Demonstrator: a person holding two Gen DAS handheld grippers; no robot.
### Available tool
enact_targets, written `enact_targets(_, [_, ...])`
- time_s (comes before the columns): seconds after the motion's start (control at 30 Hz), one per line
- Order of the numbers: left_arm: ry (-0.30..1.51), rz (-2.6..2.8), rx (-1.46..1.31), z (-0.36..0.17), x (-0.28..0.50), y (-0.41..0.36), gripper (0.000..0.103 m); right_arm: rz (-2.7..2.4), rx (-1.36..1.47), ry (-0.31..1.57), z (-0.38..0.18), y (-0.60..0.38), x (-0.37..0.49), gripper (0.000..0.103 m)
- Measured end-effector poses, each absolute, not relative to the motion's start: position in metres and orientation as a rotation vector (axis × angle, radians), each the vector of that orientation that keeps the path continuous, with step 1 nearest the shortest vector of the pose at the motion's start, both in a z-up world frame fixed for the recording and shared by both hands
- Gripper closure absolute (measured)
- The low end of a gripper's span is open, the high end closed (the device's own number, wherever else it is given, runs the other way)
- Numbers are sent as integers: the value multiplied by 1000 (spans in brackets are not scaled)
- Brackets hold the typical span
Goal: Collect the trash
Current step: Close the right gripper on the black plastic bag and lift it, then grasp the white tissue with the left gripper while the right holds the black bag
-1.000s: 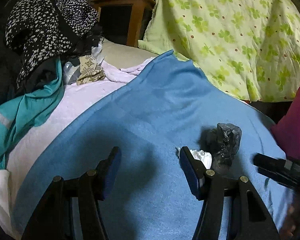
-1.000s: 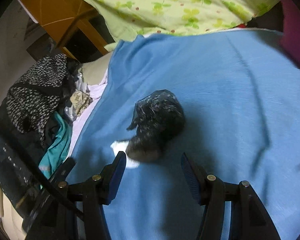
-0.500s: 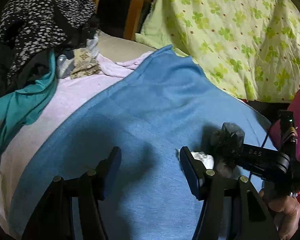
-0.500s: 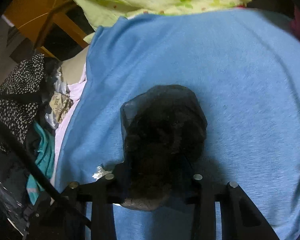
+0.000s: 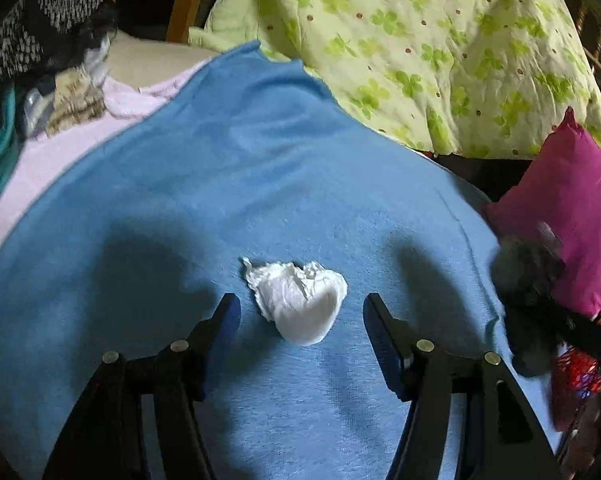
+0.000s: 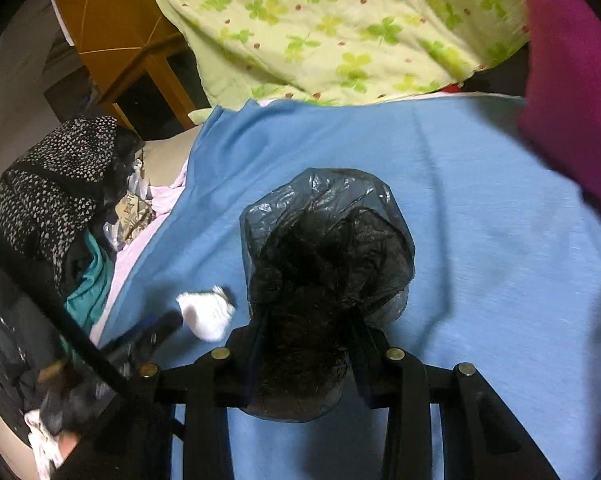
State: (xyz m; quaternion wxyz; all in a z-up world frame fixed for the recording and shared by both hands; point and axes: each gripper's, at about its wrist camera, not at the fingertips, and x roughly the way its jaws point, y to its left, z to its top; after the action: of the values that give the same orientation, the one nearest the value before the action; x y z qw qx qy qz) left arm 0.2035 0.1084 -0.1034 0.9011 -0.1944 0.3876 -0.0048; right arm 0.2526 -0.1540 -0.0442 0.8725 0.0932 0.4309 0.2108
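Blue blanket point(image 5: 260, 168) spread over bed, clover-print quilt point(image 5: 420, 40) heaped behind. Left gripper point(image 5: 300, 312) spread wide around crumpled white tissue point(image 5: 300, 304). Right gripper point(image 6: 304, 332) pinching black plastic bag point(image 6: 324, 248).

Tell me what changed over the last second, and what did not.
The right gripper closed on the black bag and lifted it off to the right of the white tissue. The left gripper, open throughout, shifted right, so the tissue now lies between its fingers. The tissue stayed put on the blue blanket; the clothes and green quilt did not move.
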Motion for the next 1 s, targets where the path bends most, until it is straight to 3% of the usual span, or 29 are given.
enact_targets(0.33, [842,-22,-349,-118,221,89,40,384,94,810,-41,-221,191,64])
enact_targets(0.43, [851,-29,-297,-121,225,81,55,380,72,786,-42,-230,176,64])
enact_targets(0.5, [869,-33,-291,-126,226,79,72,387,74,772,-42,-233,172,64])
enact_targets(0.7, [849,-23,-292,-125,224,81,81,401,120,749,-42,-244,172,64])
enact_targets(1.0, [806,-63,-285,-113,210,75,83,412,167,740,-41,-251,170,64])
